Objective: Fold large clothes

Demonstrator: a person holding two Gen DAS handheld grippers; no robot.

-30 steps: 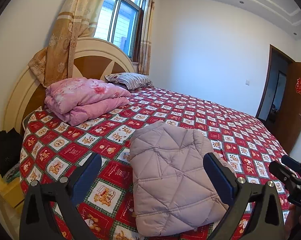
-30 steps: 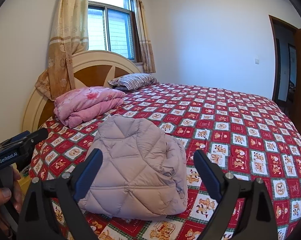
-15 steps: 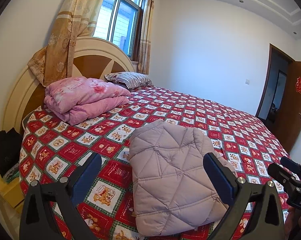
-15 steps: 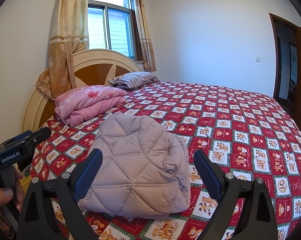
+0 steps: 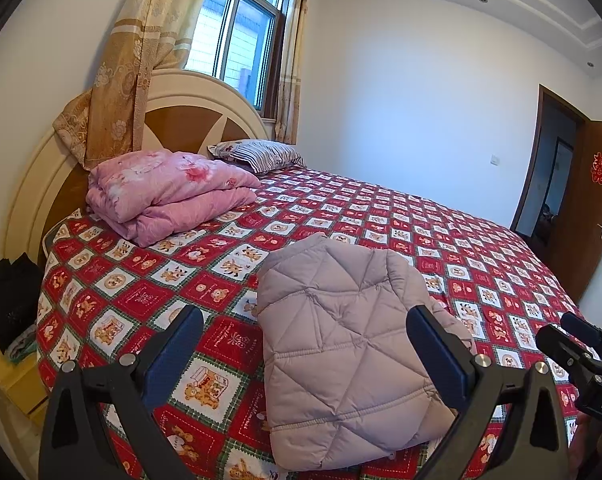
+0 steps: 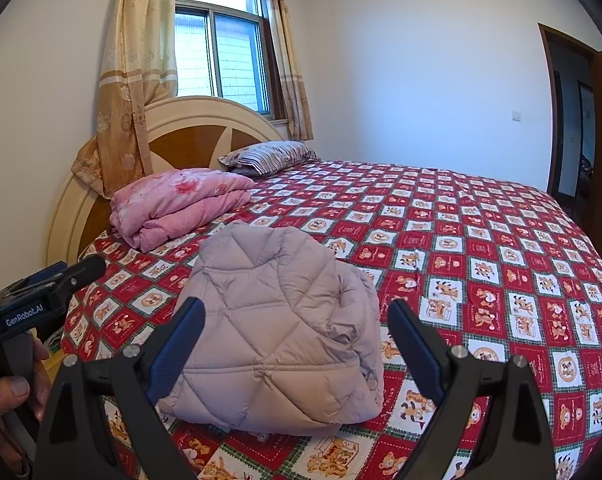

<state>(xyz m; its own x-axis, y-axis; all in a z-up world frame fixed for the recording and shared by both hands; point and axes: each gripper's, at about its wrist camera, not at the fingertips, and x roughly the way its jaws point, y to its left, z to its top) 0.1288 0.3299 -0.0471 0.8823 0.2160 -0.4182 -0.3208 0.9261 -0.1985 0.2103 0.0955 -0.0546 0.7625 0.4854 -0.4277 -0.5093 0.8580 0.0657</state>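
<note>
Left gripper (image 5: 305, 344): black angular frame, dark blue finger pads (image 5: 173, 350), silver screws at the pivots. Right gripper (image 6: 297, 334): identical build. Blue housing carries white "GenRobot.AI" lettering. Bare skin on left hand (image 6: 15, 390).

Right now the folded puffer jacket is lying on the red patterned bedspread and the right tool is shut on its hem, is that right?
Not quite. The folded puffer jacket does lie on the red patterned bedspread, but the right tool is open and holds nothing, its fingers spread clear of the fabric. The right wrist view shows this.
</note>
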